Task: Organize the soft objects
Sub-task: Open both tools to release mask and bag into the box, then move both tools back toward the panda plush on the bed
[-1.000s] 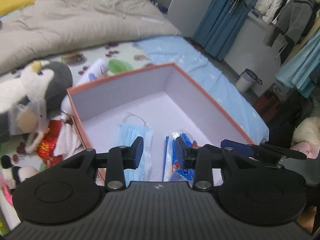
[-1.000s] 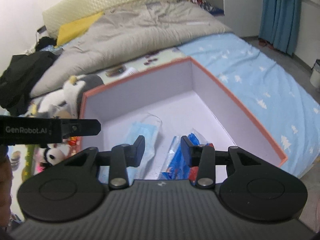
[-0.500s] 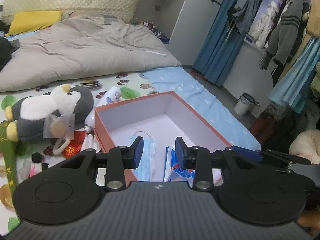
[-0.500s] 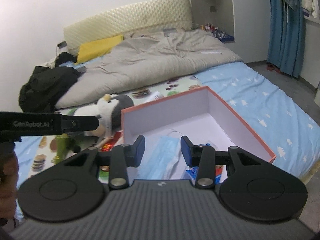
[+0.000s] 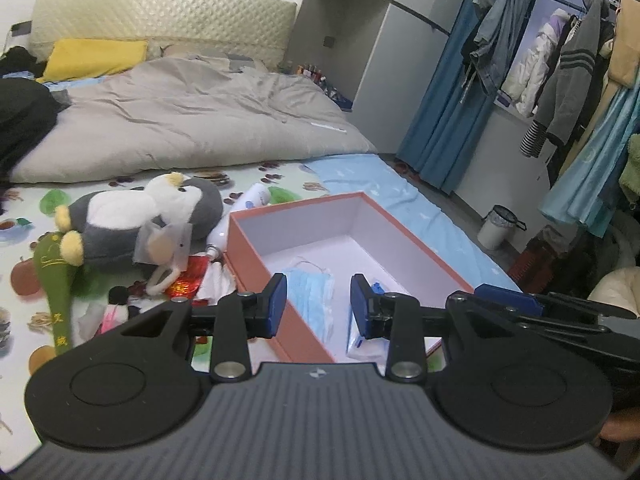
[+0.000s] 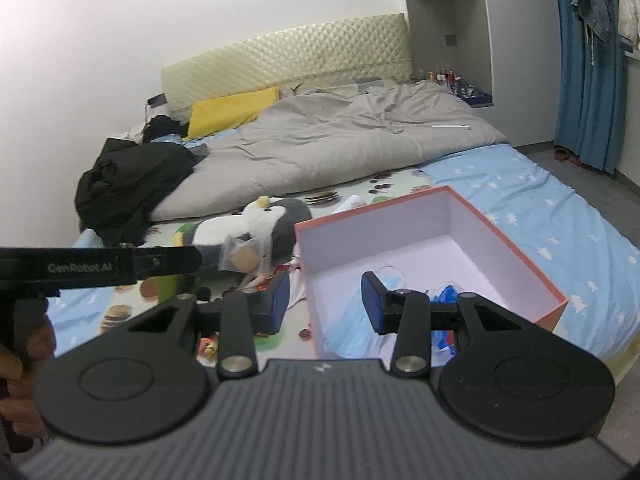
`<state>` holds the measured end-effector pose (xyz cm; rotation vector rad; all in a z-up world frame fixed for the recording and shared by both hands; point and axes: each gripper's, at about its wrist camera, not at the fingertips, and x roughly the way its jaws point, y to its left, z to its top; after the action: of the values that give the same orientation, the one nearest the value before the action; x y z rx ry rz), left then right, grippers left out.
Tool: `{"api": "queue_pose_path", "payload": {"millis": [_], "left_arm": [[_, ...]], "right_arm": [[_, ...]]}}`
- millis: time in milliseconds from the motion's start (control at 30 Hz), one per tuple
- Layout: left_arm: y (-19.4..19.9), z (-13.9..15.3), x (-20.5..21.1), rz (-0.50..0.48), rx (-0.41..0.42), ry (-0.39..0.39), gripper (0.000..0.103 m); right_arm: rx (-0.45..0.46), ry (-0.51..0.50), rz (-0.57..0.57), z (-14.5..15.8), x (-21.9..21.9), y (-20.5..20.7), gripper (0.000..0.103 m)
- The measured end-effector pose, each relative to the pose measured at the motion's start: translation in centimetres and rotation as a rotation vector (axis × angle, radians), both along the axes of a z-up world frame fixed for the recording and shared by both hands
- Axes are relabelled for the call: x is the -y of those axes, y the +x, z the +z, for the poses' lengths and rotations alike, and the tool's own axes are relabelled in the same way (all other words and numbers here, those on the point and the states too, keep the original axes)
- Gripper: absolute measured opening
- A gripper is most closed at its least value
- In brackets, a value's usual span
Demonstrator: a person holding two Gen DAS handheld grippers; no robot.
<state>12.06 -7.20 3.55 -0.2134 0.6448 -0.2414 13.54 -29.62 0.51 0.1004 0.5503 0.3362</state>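
An orange box (image 5: 256,258) (image 6: 520,240) with a white inside lies on the bed. A blue face mask (image 5: 310,294) (image 6: 356,328) and a blue packet (image 5: 374,286) (image 6: 446,294) lie in it. Left of the box sprawls a plush penguin (image 5: 132,216) (image 6: 248,228), among small items: a green plush (image 5: 56,280), a red packet (image 5: 186,280), a white bottle (image 5: 240,216). My left gripper (image 5: 319,306) hovers open and empty over the box's near corner. My right gripper (image 6: 325,304) is open and empty too, above the box's near left edge.
A grey duvet (image 5: 180,120) (image 6: 340,140) covers the far half of the bed, with a yellow pillow (image 5: 92,58) and dark clothes (image 6: 132,184) behind. Right of the bed are blue curtains (image 5: 452,100), hanging clothes (image 5: 560,64) and a small bin (image 5: 496,226). A hand (image 6: 16,360) holds the left gripper's handle.
Both grippers have drawn back and up from inside the box, so the box looks smaller and the penguin and room have come into view. Jaw openings are unchanged.
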Motion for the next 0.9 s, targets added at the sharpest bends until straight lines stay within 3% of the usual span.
{"api": "queue_pose_path", "payload": {"millis": [533,900], "left_arm": [[-5.0,-3.9,-3.8,0.116,-0.028,0.01,0.048],[-7.1,-7.0,-7.7,0.208,-0.09,0.002,0.054]], "right_arm": [[-0.064,-0.001,0.113,-3.7,-3.8,-3.2,0.043],[-0.126,-0.021,0.212,-6.5,-7.6,-4.7,0.043]]}}
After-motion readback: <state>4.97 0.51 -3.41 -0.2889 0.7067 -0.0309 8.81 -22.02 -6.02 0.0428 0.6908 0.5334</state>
